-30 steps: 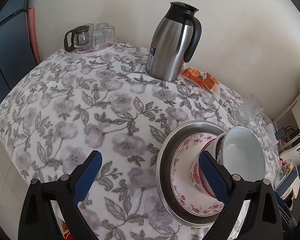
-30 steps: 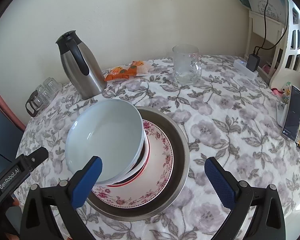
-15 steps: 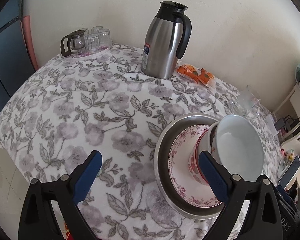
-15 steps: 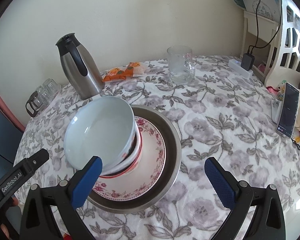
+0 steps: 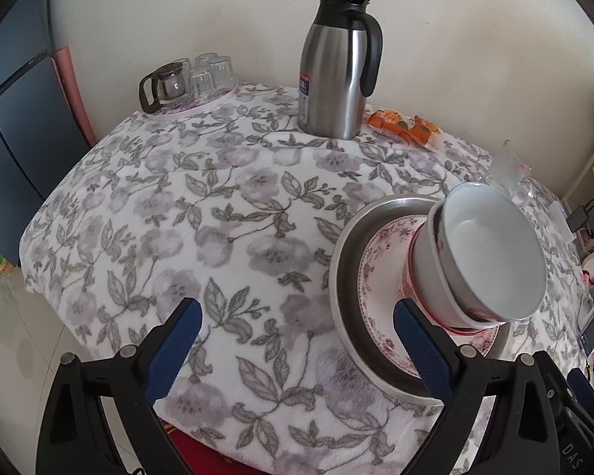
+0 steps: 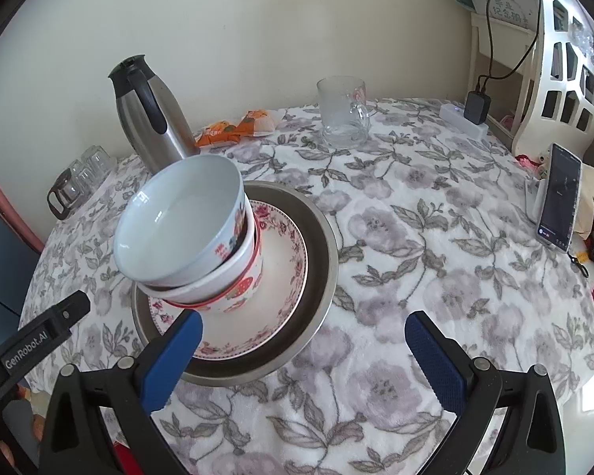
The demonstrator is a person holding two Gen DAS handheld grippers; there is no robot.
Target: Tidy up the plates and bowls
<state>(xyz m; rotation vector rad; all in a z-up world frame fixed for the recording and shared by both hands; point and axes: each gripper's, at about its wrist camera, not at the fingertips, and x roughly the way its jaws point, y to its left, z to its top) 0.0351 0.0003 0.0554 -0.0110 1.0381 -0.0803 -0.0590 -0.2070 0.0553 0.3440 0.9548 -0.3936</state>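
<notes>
A stack stands on the floral tablecloth: a steel plate (image 6: 320,273) at the bottom, a red-patterned plate (image 6: 281,277) on it, then nested bowls with a white bowl (image 6: 178,221) on top, tilted. The stack also shows in the left wrist view, with the steel plate (image 5: 346,277) and the white bowl (image 5: 495,257). My left gripper (image 5: 297,340) is open and empty, left of the stack near the table's front edge. My right gripper (image 6: 303,356) is open and empty, in front of the stack.
A steel thermos jug (image 5: 336,67) stands at the back. A tray of glasses with a small teapot (image 5: 186,83) is back left. Orange snack packets (image 5: 404,124) lie by the jug. A glass mug (image 6: 342,113) and a phone (image 6: 560,198) are to the right.
Both grippers have drawn back from the stack toward the table's near edge. The stack has stayed in place.
</notes>
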